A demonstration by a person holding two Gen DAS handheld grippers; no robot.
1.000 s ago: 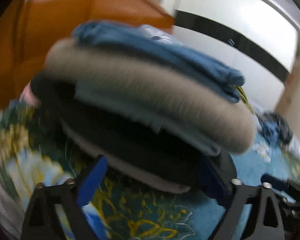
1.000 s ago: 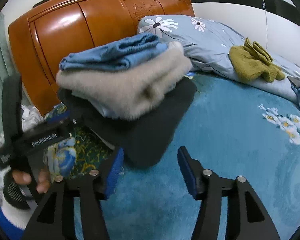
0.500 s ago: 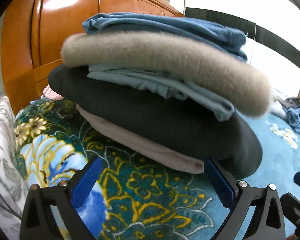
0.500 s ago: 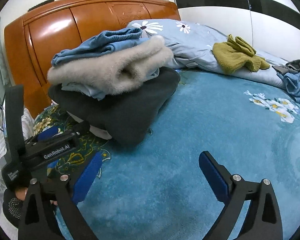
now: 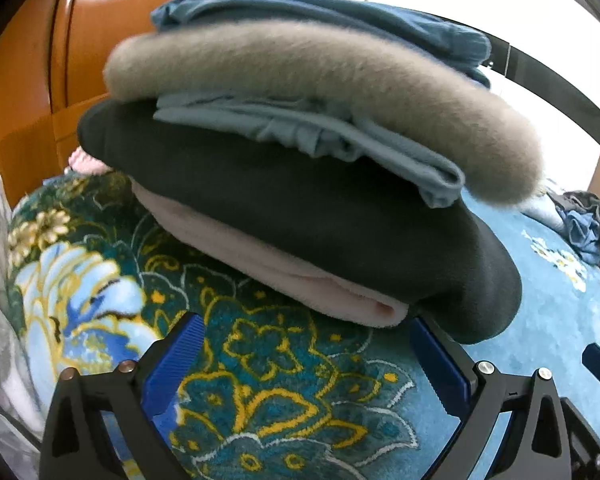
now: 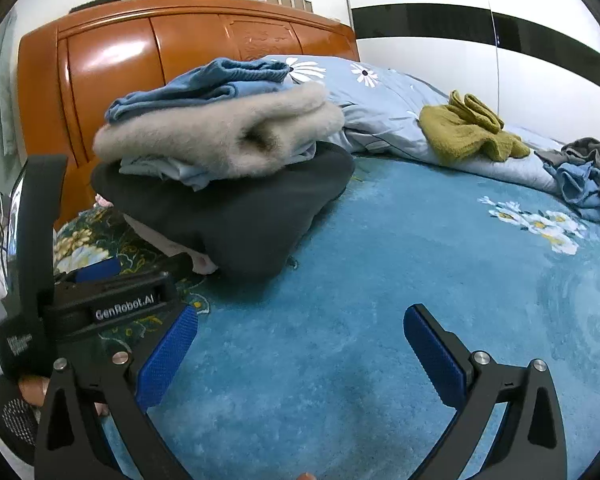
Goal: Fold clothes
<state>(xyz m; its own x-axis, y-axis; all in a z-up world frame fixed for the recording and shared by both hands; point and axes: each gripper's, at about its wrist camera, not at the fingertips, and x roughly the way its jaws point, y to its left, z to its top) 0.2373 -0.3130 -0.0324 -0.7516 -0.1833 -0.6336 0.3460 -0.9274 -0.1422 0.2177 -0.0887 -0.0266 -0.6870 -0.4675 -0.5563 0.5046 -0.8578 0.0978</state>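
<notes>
Left wrist view: folded stack point(image 5: 300, 184) fills the frame, resting on the bed point(image 5: 260, 392) near the headboard point(image 5: 60, 60). Layers, bottom to top: pale pink fleece point(image 5: 284, 280), dark grey garment point(image 5: 300, 208), thin light-blue garment point(image 5: 320, 136), fluffy beige sweater point(image 5: 320, 76), blue knit point(image 5: 320, 16). Folded edges face the camera; the dark grey layer overhangs the pink one at the right. The beige roll is blurred at its right end. Left tongs point(image 5: 306, 364) spread wide, holding nothing, low over the floral part of the cover; the right blue pad point(image 5: 440, 364) lies just beside the pink fleece's near corner, contact cannot be told.

Right wrist view: stack point(image 6: 220, 168) sits at far left of the bed point(image 6: 380, 320), against the headboard point(image 6: 140, 60), with a pillow point(image 6: 380, 96) behind it on the right. Stack leans a little, upper layers set back to the left of the dark grey base. Right tongs point(image 6: 300, 350) spread wide, nothing between them, over bare blue cover, well apart from the stack. Left tongs point(image 6: 100, 304) appear at the left edge, near the stack's base.

Unfolded items: olive garment point(image 6: 472, 128) on the pillow's right end; grey and blue heap point(image 6: 588, 176) at far right of the bed.
</notes>
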